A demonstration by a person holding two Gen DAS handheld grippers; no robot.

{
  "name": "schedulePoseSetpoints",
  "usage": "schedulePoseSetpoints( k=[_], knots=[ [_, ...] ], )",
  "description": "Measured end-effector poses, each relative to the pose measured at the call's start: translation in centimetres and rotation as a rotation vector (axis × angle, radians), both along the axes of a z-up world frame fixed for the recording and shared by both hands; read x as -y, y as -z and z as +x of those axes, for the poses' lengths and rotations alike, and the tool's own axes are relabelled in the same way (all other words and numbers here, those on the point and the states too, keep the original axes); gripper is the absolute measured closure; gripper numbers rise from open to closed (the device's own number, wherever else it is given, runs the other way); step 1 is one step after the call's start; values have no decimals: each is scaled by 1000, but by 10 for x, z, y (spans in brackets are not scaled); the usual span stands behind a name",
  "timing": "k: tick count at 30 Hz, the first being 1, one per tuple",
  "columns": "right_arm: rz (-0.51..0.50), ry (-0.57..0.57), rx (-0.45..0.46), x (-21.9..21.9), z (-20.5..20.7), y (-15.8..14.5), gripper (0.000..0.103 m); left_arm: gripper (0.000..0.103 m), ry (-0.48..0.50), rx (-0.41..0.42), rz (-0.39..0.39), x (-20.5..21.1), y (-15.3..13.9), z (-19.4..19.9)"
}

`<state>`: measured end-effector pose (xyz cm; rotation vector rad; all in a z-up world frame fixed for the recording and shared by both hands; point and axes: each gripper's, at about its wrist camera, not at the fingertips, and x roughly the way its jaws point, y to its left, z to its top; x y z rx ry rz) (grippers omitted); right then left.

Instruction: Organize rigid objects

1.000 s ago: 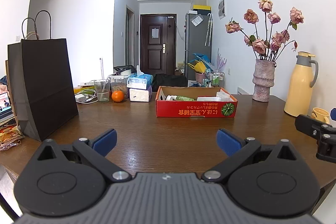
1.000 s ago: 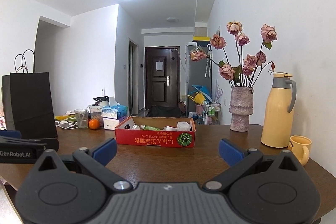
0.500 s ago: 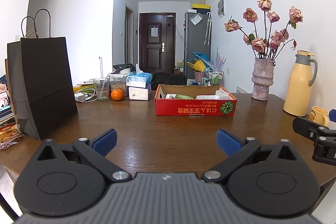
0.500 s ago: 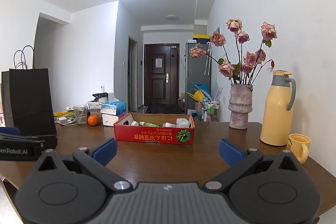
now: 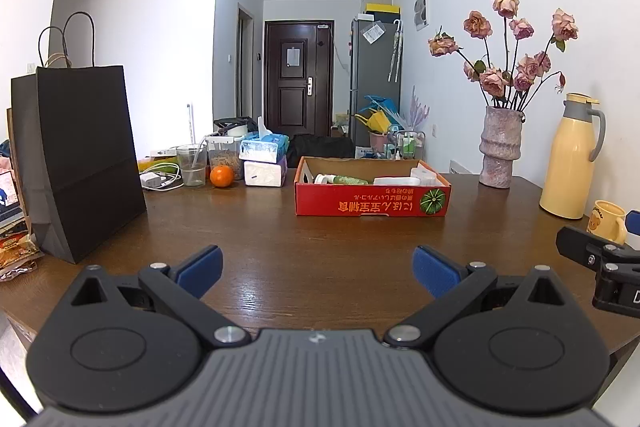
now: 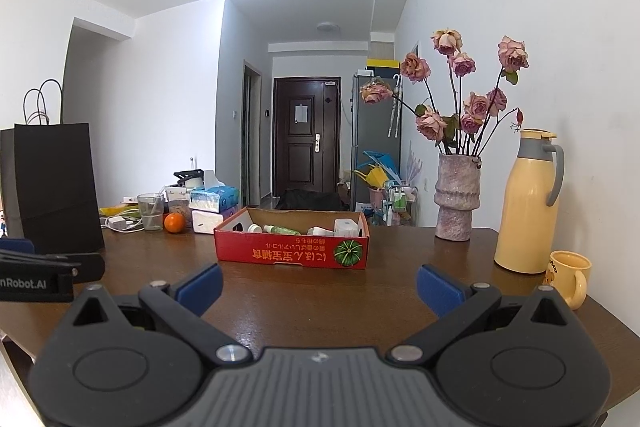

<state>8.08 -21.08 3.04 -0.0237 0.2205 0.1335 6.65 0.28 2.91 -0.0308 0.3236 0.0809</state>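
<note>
A red cardboard box (image 5: 372, 201) (image 6: 292, 253) stands in the middle of the brown wooden table (image 5: 320, 247) (image 6: 392, 267). It holds a green bottle (image 5: 346, 180) (image 6: 280, 229) and white items (image 5: 424, 174) (image 6: 345, 227). My left gripper (image 5: 318, 269) is open and empty above the near table edge, well short of the box. My right gripper (image 6: 318, 285) is open and empty, to the right of the left one; its side shows in the left wrist view (image 5: 600, 259).
A black paper bag (image 5: 80, 163) (image 6: 52, 187) stands at the left. A glass (image 5: 192, 165), an orange (image 5: 221, 175) and tissue packs (image 5: 264, 159) sit at the back left. A flower vase (image 5: 500, 147) (image 6: 456, 203), yellow thermos (image 5: 572, 159) (image 6: 528, 203) and yellow mug (image 5: 606, 223) (image 6: 570, 277) stand at the right.
Both grippers have drifted slightly back and tilted a little; the scene sits marginally farther. Nothing was grasped or released.
</note>
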Motion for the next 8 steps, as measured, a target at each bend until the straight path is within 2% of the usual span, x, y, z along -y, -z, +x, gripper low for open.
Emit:
schedulePoseSetpoints(
  k=[8],
  knots=[
    [-6,3,-16,0,5,4,0,0,18,-7,-9,-2,1,6]
  ],
)
